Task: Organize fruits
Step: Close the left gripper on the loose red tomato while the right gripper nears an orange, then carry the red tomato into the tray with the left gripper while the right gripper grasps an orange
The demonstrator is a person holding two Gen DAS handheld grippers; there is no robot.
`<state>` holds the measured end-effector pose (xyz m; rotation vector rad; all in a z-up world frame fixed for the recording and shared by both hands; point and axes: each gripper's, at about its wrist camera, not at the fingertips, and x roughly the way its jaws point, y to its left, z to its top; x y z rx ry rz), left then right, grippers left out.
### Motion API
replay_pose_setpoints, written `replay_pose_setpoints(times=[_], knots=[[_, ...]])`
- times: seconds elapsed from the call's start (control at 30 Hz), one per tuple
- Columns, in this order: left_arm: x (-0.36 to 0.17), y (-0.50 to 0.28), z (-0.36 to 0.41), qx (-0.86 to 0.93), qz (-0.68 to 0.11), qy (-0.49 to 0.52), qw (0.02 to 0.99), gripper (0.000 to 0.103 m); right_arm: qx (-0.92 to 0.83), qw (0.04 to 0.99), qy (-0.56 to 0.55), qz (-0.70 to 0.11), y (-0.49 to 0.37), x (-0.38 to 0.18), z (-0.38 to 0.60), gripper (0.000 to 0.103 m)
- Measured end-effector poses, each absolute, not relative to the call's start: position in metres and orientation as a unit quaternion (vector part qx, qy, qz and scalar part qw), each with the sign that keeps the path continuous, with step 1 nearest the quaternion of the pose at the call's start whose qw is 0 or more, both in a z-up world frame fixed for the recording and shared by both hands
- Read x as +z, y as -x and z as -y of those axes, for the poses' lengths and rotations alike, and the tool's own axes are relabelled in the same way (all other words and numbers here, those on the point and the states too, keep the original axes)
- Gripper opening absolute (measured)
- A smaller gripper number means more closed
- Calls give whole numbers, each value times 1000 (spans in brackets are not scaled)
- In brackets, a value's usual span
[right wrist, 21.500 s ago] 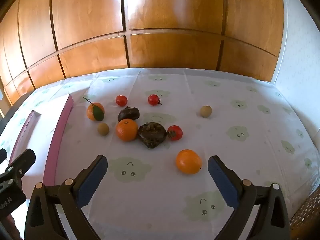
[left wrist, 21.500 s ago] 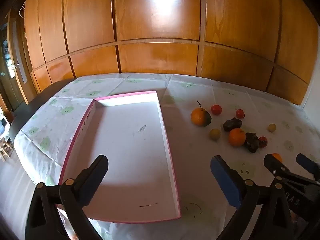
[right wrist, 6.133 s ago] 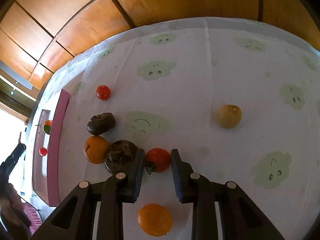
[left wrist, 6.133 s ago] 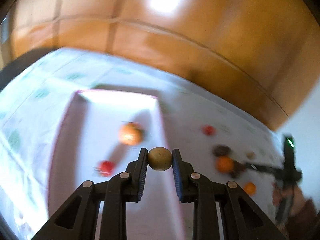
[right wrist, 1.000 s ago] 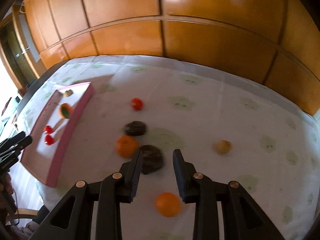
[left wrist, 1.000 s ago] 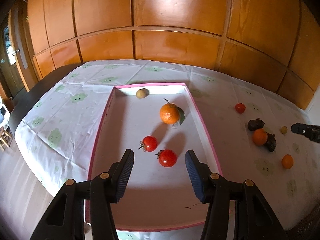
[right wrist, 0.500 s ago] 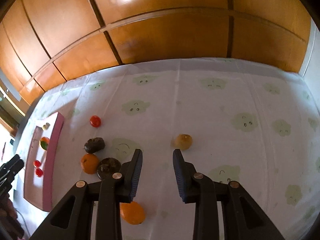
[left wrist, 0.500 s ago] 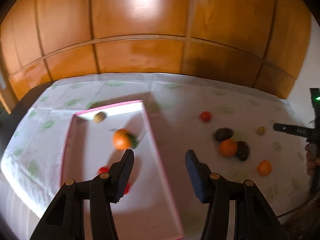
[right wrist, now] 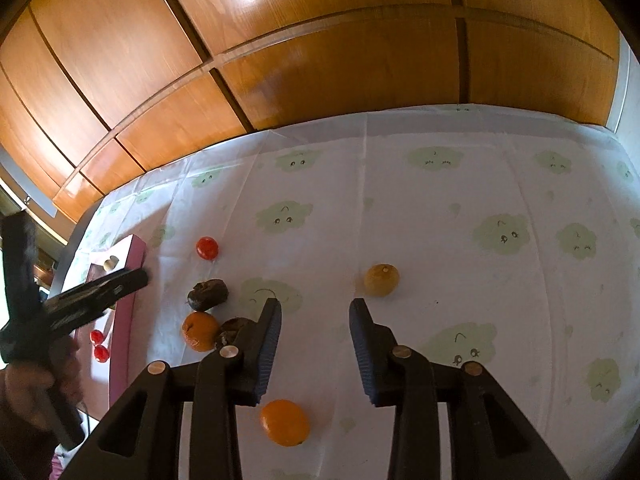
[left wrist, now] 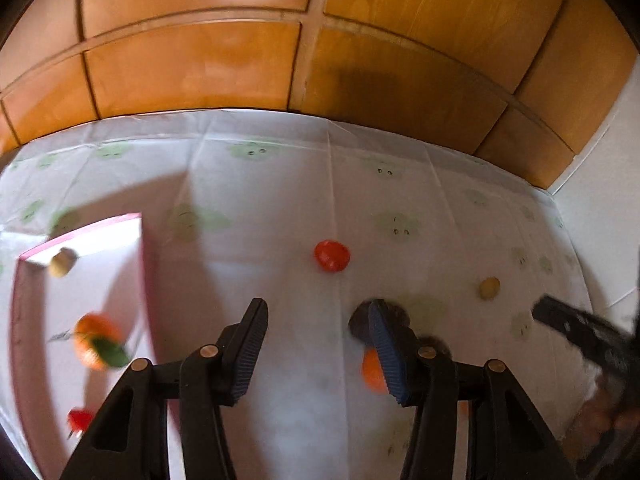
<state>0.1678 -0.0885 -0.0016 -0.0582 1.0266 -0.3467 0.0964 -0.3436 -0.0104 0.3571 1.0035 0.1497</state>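
Since 0.5 s ago, left tongs (left wrist: 318,346) swung off tray (left wrist: 142,276).

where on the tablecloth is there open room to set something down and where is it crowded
Bare cloth runs right of the yellow fruit to the table edge, and along the wood wall behind the lone tomato. It is crowded beside the pink tray: two dark fruits and an orange cluster there.
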Motion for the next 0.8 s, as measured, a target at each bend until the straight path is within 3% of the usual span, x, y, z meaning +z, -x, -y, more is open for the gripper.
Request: replay_pose_setpoints(times=[0.4,0.43,0.5,0.8], knots=[[-50,-234,133,-156,-529,13,834,52,79,848,-193,-488,-100,-14,346,36],[-53,-237,136,-156,-532,6,832,49,80,847,-193,-488,-101,-14,346,36],[-56,-237,140,-150,-521,-15,840,31,81,848,-192,-488,-101,-14,345,36],[-46,-212,114,-159,-507,18,847,30,72,847,-185,-493,-102,-16,345,36]])
